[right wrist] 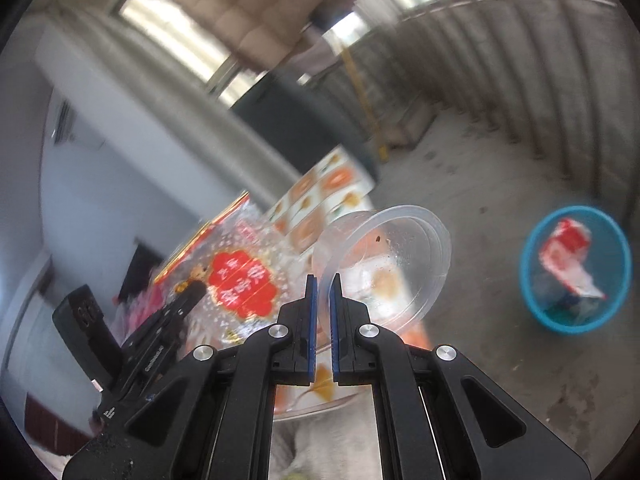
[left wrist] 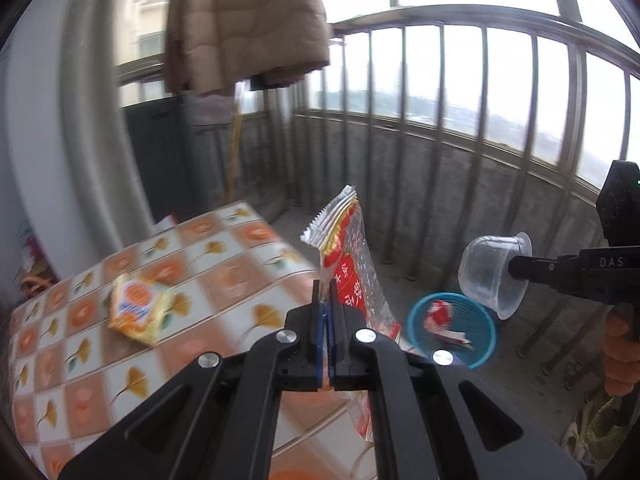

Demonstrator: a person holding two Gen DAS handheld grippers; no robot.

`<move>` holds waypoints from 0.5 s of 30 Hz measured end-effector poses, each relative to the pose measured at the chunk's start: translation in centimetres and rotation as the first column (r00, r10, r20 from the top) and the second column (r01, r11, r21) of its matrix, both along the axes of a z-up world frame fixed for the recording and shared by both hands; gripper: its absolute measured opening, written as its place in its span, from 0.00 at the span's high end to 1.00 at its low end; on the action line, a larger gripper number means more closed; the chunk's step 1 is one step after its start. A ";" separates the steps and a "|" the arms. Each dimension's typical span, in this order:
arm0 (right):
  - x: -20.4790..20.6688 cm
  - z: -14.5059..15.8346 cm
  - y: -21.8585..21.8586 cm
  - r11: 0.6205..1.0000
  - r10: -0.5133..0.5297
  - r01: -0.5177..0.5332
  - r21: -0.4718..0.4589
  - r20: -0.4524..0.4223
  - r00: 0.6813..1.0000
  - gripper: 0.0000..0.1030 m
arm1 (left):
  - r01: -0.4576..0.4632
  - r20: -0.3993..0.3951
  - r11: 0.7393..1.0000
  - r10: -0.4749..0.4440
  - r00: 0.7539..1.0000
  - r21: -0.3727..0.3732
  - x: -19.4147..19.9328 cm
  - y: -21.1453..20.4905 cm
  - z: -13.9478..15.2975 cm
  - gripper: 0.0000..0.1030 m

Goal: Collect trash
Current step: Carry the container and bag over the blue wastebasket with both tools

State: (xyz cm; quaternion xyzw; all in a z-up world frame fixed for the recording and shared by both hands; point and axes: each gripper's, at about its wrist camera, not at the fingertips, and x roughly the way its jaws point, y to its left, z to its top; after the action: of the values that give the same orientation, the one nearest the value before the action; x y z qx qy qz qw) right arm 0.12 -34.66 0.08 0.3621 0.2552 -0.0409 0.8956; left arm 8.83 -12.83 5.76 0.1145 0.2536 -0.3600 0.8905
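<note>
My left gripper (left wrist: pixel 325 286) is shut on a red and clear snack wrapper (left wrist: pixel 352 264) and holds it up past the table's right edge. The wrapper also shows in the right wrist view (right wrist: pixel 240 280). My right gripper (right wrist: pixel 324 280) is shut on the rim of a clear plastic cup (right wrist: pixel 384 264), held in the air. In the left wrist view the cup (left wrist: pixel 492 272) hangs just above a blue basket (left wrist: pixel 452 330) on the floor. The basket (right wrist: pixel 576 268) holds red and white trash. A yellow and orange packet (left wrist: pixel 138 308) lies on the table.
The table (left wrist: pixel 224 240) has an orange and white tile-pattern cloth. A metal balcony railing (left wrist: pixel 480 80) runs behind the basket. A tan padded jacket (left wrist: pixel 248 20) hangs overhead. The concrete floor (right wrist: pixel 480 184) spreads to the right of the table.
</note>
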 end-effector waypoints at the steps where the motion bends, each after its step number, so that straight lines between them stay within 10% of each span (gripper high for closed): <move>1: -1.2 -0.3 -1.2 0.999 -0.041 0.041 0.018 0.004 0.999 0.96 | 0.035 -0.010 0.999 -0.035 0.999 0.010 0.0 -1.5 -0.1 0.99; 15: -6.6 -9.1 -11.7 0.895 -0.348 0.372 0.246 -0.137 0.927 0.96 | 0.322 -0.272 0.935 -0.275 0.922 0.146 0.7 -19.3 -6.8 0.99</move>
State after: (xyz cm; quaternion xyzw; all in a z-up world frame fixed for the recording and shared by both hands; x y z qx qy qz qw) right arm -6.50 -46.39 -8.99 0.5186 0.2265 -0.1874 0.8029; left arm 9.49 -32.18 -1.01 0.1898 0.3750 -0.4777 0.7715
